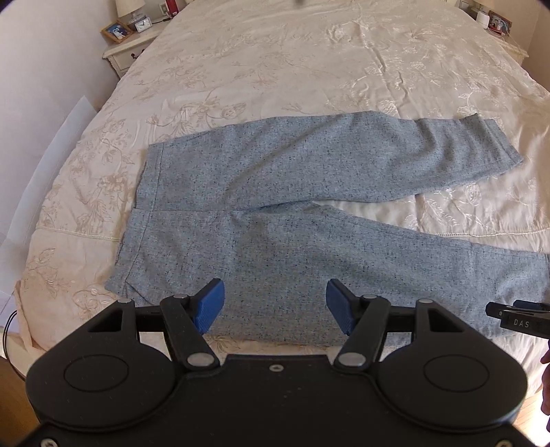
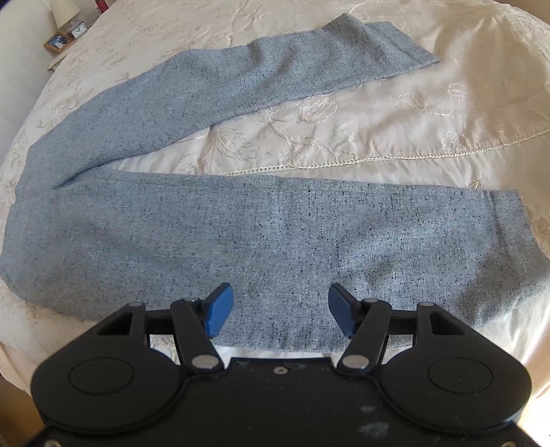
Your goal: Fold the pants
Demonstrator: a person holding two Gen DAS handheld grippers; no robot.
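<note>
Blue-grey pants (image 1: 275, 192) lie flat on the bed (image 1: 275, 68), legs spread in a V, waistband twd the nightstand (image 1: 127, 51) side. Left gripper (image 1: 275, 306) hovers over the near edge by the seat, jaws wide apart, nothing in them. Right gripper (image 2: 278, 309) sits over the near leg, jaws likewise released & empty.

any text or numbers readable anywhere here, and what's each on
"DAS" in pale letters on the black body of the right tool, seen at the edge of the left wrist view; it may be cut off.
Clock on the nightstand: dial too small to read.
Pants and bedspread: no text.
</note>
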